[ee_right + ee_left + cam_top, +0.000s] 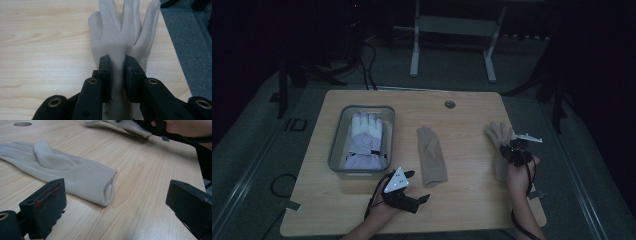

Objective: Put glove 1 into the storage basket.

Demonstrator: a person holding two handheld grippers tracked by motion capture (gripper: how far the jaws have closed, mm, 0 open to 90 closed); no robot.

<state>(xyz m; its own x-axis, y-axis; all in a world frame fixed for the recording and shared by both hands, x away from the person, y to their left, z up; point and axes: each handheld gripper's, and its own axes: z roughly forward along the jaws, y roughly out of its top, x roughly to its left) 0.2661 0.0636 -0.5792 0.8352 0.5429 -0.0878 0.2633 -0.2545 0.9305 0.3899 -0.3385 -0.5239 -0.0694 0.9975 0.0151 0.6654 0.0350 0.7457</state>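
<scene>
Glove sort, approx. midway
R gripper [117, 67] clamped on beige glove [122, 37] nr table's [472, 200] right edge; L gripper [117, 202] jaws apart, 2nd beige glove [62, 172] unpicked; bin [337, 150] has 1 white pr.

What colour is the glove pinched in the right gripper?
Plain beige glove, no pattern; the right gripper view shows it best.

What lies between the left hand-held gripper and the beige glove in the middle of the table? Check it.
Nothing visible. The left hand-held gripper stands open facing the cuff of the middle beige glove, with bare table between them. The right hand-held gripper pinches the other beige glove farther off.
</scene>
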